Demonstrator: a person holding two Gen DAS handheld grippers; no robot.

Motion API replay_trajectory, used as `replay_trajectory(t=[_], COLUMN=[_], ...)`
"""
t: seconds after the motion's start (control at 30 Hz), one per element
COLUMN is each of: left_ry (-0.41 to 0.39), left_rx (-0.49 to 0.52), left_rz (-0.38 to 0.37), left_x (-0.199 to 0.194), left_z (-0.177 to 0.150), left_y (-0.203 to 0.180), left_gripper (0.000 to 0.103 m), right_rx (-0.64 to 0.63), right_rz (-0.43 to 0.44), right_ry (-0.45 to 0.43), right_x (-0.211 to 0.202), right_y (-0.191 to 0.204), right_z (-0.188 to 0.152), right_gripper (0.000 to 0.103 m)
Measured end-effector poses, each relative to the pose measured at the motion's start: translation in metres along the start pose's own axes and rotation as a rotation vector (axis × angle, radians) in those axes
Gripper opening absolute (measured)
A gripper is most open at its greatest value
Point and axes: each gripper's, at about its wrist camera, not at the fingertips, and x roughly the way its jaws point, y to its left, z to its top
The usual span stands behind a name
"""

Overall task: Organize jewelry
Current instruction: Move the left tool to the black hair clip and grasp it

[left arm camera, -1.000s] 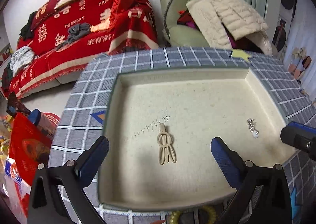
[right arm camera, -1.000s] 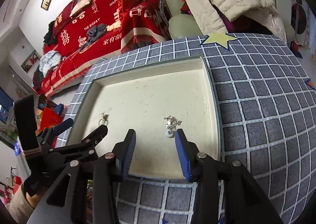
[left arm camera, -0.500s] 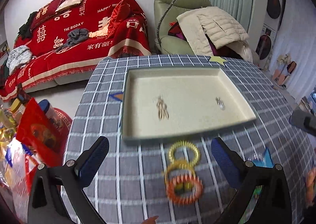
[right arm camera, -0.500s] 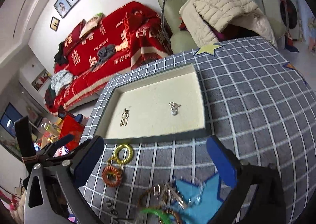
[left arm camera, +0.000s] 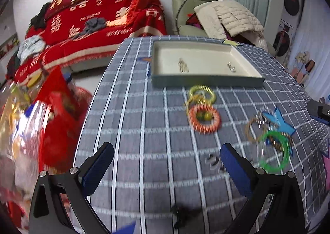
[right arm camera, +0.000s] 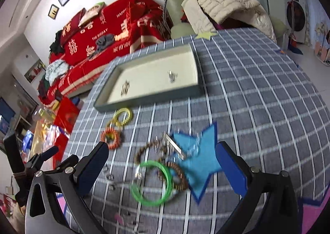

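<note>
A shallow cream-lined tray (left arm camera: 206, 80) (right arm camera: 148, 97) sits at the far side of the checked tablecloth. It holds a beige hair clip (left arm camera: 182, 65) (right arm camera: 124, 89) and a small silver piece (left arm camera: 231, 66) (right arm camera: 171, 76). In front of it lie yellow coil bands (left arm camera: 203, 92) (right arm camera: 122, 117), an orange coil band (left arm camera: 204, 119) (right arm camera: 111, 136), a green bangle (left arm camera: 272, 150) (right arm camera: 152, 182), brown bead bracelets (right arm camera: 179, 178) and small silver earrings (left arm camera: 212, 160) (right arm camera: 108, 176). My left gripper (left arm camera: 167, 170) is open and empty above the near table. My right gripper (right arm camera: 162, 169) is open and empty over the bangle pile.
A blue felt star (right arm camera: 198, 157) lies under the pile. A red-covered sofa (left arm camera: 99, 21) and a green armchair with a beige jacket (left arm camera: 224, 17) stand behind the table. Red bags and clutter (left arm camera: 41, 110) sit on the floor left of the table's edge.
Both grippers have pulled back from the tray toward the near side of the table. The right gripper opened wide. The loose bands and bangles have come into view.
</note>
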Motion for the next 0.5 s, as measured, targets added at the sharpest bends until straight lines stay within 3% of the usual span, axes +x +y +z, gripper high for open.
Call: replay_trajectory(t=[0.17,0.5], left_ry=[0.007,0.03], left_rx=[0.014,0.046], left_rz=[0.028,0.024], left_x=[-0.009,-0.009], left_z=[-0.029,-0.056], left_y=[-0.001,-0.005], left_gripper=[0.103,0.103], right_rx=[0.01,0.082], right_rz=[-0.049,-0.046], right_ry=[0.059,0.153], right_x=[0.001,0.015], right_y=[-0.004,-0.006], right_z=[-0.028,-0.068], right_gripper=[0.103,0.103])
